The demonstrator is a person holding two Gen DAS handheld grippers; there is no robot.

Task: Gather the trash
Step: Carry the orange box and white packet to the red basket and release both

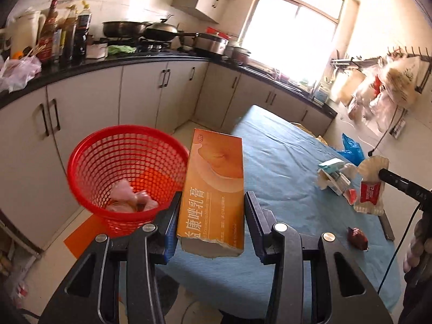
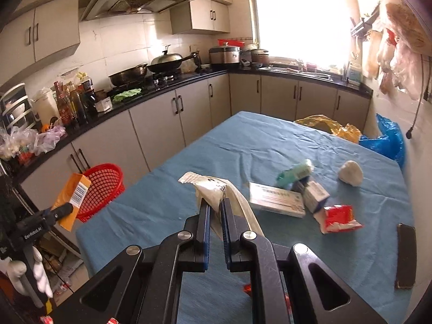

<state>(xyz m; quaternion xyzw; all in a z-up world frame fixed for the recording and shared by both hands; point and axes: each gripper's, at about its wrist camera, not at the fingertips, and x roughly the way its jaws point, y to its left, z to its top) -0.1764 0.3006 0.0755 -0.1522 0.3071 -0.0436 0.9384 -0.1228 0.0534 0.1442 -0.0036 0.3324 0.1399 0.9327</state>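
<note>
My left gripper (image 1: 213,202) is shut on an orange medicine box (image 1: 216,189) with a torn near end, held upright beside the rim of a red mesh basket (image 1: 127,172) on the floor. Crumpled pinkish wrappers lie in the basket's bottom. From the right wrist view the same orange box (image 2: 71,199) hangs next to the red basket (image 2: 104,189). My right gripper (image 2: 215,208) is shut on a white plastic wrapper (image 2: 213,189) lifted above the blue tablecloth (image 2: 243,145). More trash lies on the cloth: a white box (image 2: 275,199), a green tube (image 2: 294,172), a red-and-white packet (image 2: 338,217), a white wad (image 2: 351,174).
A dark phone (image 2: 405,256) lies at the table's right edge. Yellow (image 2: 324,124) and blue (image 2: 386,137) plastic bags sit at the far side. Kitchen cabinets and a black counter with bottles and pans run along the left and back. A dark red wrapper (image 1: 357,237) rests on the cloth.
</note>
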